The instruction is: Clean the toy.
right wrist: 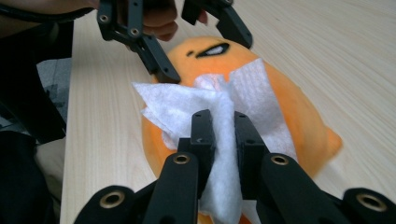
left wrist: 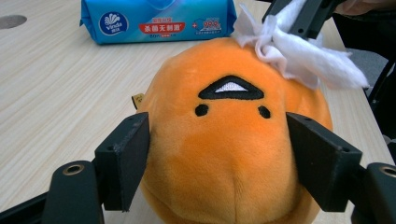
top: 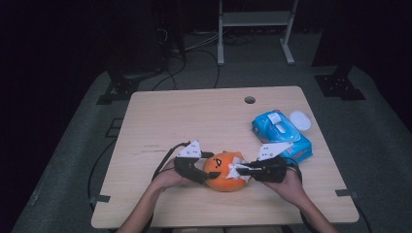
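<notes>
The left gripper (top: 206,170) is clamping the round orange plush toy with a stitched face (top: 223,171), its 2 jaws pressing the toy's sides at the table's (top: 194,116) 6 o'clock edge. At the toy's 3 o'clock, the right gripper (top: 241,170) is pinching a crumpled white wipe (right wrist: 219,112) against it. A blue wipes pack (top: 282,133) is lying at 2 o'clock.

Pack brand: "Vinda" reads in white under a round logo on the blue wet-wipe pack (left wrist: 159,21), left of its front face.
Pack banner: a red strip of white Chinese characters, too small to read surely.
Pack figure: "99.9" beside a plus sign, faint.
</notes>
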Tool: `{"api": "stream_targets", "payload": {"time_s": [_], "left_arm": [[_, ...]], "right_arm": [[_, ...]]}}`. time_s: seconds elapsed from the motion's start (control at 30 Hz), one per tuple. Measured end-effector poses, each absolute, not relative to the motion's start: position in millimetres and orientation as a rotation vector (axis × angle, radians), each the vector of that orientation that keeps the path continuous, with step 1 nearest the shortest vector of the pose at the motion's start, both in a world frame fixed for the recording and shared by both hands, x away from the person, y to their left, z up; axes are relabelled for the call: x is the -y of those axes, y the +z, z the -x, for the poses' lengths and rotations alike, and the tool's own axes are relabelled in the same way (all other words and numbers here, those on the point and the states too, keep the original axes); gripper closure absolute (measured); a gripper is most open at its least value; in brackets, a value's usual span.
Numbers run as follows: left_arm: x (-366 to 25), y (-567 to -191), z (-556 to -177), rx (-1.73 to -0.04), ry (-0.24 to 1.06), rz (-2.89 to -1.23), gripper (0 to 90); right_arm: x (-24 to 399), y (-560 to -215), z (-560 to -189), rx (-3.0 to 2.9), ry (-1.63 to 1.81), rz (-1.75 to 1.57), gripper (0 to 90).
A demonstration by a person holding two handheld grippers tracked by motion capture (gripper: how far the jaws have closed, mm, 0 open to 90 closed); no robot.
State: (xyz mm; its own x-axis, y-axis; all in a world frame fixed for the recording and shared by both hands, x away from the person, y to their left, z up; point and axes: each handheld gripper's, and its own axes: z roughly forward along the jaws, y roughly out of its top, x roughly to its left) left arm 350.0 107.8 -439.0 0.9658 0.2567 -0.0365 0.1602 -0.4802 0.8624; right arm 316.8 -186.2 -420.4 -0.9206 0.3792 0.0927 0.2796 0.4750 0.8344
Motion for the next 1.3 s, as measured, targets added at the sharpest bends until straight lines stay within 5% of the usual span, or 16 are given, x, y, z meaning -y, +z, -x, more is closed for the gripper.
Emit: {"api": "stream_targets", "payload": {"time_s": [0.2, 0.43, 0.63, 0.97, 1.3], "left_arm": [[-107.4, -428.5, -343.2, -0.35, 0.085, -2.08, 14.2], [-112.3, -434.1, -349.0, -0.379, 0.114, -2.065, 31.2], [-112.2, -436.8, -355.0, -0.394, 0.106, -2.06, 32.0], [-117.9, -442.1, -357.7, -0.42, 0.065, -2.039, 31.1], [-114.1, -442.7, -357.2, -0.402, 0.072, -2.042, 26.6]], "right_arm": [[187.8, -425.1, -317.0, -2.589, 1.458, -0.627, 80.4], [184.2, -422.2, -314.6, -2.554, 1.476, -0.649, 80.4], [157.1, -415.1, -306.5, -2.558, 1.441, -0.522, 80.4], [202.5, -425.7, -314.1, -2.526, 1.466, -0.686, 80.4], [176.5, -417.8, -312.9, -2.541, 1.474, -0.581, 80.3]]}}
